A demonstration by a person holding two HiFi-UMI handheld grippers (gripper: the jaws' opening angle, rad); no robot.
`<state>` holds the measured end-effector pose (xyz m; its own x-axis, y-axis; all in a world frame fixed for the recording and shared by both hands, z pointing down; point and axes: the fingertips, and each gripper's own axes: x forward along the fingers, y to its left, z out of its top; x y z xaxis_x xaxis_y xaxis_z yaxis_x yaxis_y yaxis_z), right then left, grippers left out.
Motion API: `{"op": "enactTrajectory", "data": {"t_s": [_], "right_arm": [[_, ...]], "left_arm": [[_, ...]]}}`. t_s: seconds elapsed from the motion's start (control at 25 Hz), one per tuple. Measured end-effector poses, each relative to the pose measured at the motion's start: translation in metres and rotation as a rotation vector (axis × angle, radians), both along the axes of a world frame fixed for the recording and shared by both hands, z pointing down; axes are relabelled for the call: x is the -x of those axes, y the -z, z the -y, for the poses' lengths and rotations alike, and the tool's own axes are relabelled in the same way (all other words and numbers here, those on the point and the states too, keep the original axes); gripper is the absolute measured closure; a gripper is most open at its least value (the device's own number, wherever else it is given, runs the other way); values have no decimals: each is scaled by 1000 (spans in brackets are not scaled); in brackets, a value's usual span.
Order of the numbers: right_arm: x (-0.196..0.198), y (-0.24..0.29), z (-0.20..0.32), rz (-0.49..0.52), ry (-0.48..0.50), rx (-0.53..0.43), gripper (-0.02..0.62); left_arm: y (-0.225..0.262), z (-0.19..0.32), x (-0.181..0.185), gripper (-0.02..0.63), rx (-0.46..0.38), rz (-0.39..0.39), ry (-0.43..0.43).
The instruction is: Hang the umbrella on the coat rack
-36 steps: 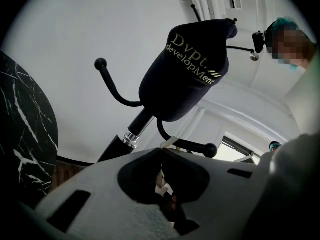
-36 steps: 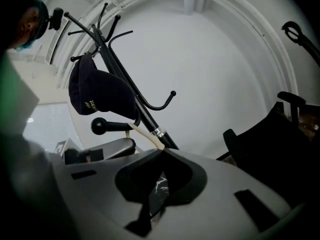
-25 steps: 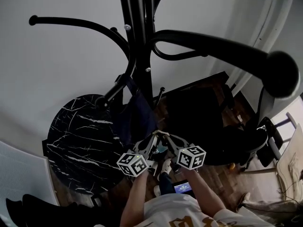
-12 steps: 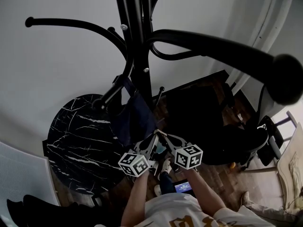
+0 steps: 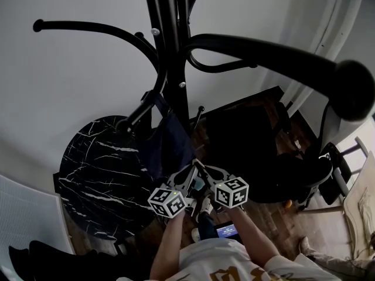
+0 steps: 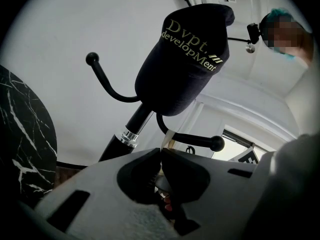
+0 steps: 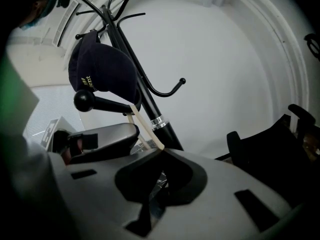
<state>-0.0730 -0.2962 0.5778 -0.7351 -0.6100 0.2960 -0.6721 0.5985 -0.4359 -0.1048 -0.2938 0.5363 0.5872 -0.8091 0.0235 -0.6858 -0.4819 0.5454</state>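
Observation:
The black coat rack [image 5: 176, 69] stands before me, a navy cap [image 5: 170, 145] hanging from one of its hooks. Both grippers meet just below the cap. My left gripper [image 5: 188, 171] and right gripper [image 5: 203, 170] are each shut on a thin cream strap [image 7: 145, 129]. In the right gripper view the strap runs from the right gripper [image 7: 162, 151] up to a ball-ended hook [image 7: 100, 103] under the cap [image 7: 105, 66]. The left gripper [image 6: 161, 151] pinches the same strap [image 6: 167, 136] next to that hook [image 6: 197, 140]. The umbrella's body is hidden beneath the grippers.
A round black marble table [image 5: 99, 174] sits left of the rack. A black chair [image 5: 252, 151] stands to the right. A white ribbed panel [image 5: 23, 215] is at the lower left. Long curved hook arms [image 5: 275, 60] reach out at head height.
Both grippers have shifted only slightly and stay close together on the strap; the rack and cap have not moved.

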Motion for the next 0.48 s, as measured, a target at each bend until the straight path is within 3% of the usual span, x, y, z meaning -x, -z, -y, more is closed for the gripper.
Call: {"op": "enactTrajectory", "data": {"t_s": [0.48], "right_arm": [[14, -4, -8, -8, 68, 34, 583]], "left_arm": [[0, -1, -3, 583, 6, -17, -32]]}}
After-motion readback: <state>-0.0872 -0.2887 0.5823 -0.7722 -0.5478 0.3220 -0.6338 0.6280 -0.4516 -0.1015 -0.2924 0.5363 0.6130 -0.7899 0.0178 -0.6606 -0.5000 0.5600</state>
